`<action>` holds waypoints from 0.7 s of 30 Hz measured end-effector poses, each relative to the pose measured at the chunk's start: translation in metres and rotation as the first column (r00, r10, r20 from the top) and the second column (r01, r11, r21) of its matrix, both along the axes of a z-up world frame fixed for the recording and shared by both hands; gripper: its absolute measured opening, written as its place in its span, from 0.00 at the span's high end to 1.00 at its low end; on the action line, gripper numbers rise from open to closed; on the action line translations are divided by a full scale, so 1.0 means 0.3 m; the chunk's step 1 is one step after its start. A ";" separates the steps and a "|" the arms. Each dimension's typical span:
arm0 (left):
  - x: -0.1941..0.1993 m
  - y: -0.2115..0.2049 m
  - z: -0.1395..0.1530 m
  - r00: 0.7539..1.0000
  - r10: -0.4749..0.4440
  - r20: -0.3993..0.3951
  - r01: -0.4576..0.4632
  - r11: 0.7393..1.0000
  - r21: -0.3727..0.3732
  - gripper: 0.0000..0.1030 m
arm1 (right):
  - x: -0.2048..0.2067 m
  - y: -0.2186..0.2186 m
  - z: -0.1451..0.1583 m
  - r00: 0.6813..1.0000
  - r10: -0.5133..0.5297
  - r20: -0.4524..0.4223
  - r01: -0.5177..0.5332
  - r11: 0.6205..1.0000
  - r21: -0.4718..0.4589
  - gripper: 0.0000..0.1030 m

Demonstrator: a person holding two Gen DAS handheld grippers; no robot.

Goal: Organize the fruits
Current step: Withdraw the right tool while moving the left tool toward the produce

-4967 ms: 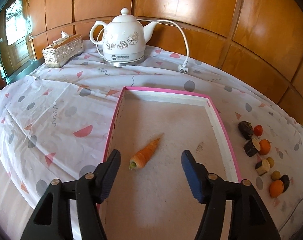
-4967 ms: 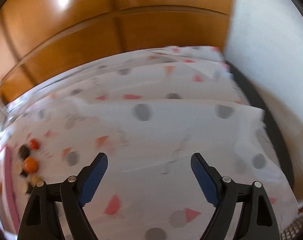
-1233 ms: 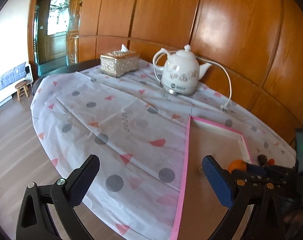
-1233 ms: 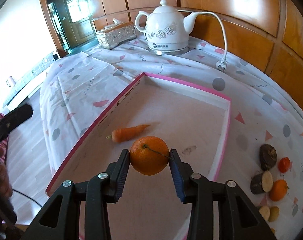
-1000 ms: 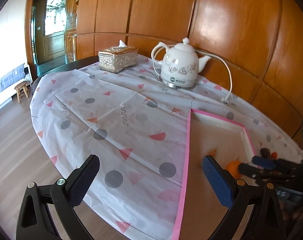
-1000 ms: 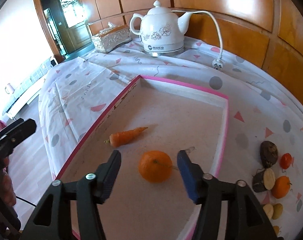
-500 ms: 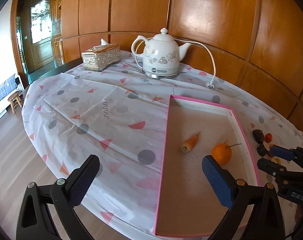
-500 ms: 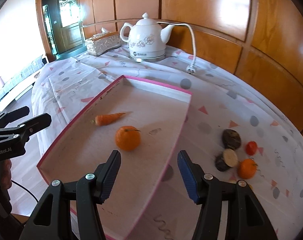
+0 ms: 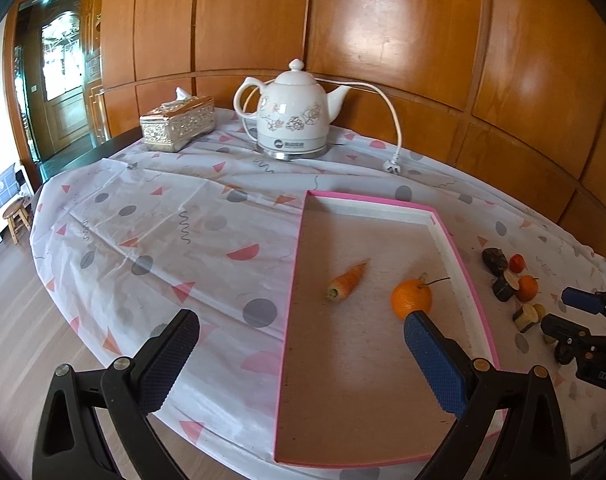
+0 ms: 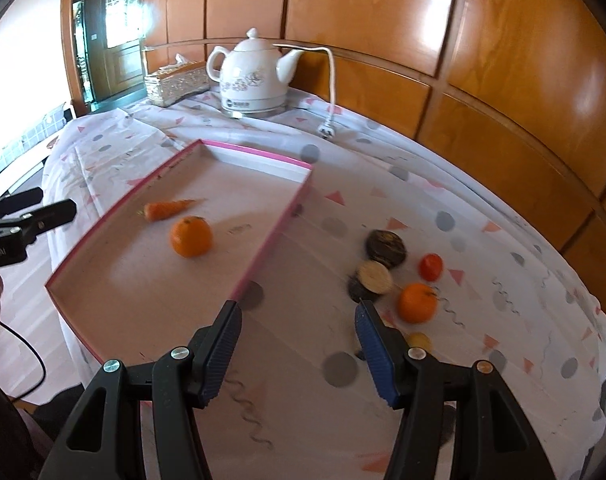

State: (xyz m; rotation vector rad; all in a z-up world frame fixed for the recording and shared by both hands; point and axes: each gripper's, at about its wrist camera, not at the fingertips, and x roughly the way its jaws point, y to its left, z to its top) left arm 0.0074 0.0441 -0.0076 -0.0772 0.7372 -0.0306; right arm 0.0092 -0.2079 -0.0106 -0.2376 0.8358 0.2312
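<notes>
Lying in the pink-rimmed tray [image 10: 277, 224], an orange [image 10: 191, 236] and a carrot [image 10: 165, 209] are noted. Both the left gripper [image 9: 301, 360] and right gripper [image 10: 299, 350] are held with fingers apart, nothing gripped.

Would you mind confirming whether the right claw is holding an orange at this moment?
No, the right claw stands open and empty above the tablecloth, while one orange lies in the pink tray.

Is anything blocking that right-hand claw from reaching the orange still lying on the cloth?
Nothing visible. The right gripper is open and empty, with bare cloth between it and the orange. A pale-cut dark chunk sits beside the orange, not in the path.
</notes>
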 end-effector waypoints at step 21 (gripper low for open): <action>0.004 -0.134 0.005 0.989 -0.146 0.006 0.146 0.989 -0.007 0.00 | -0.062 -0.307 0.019 0.989 -0.143 -0.023 0.141 0.986 -0.084 0.42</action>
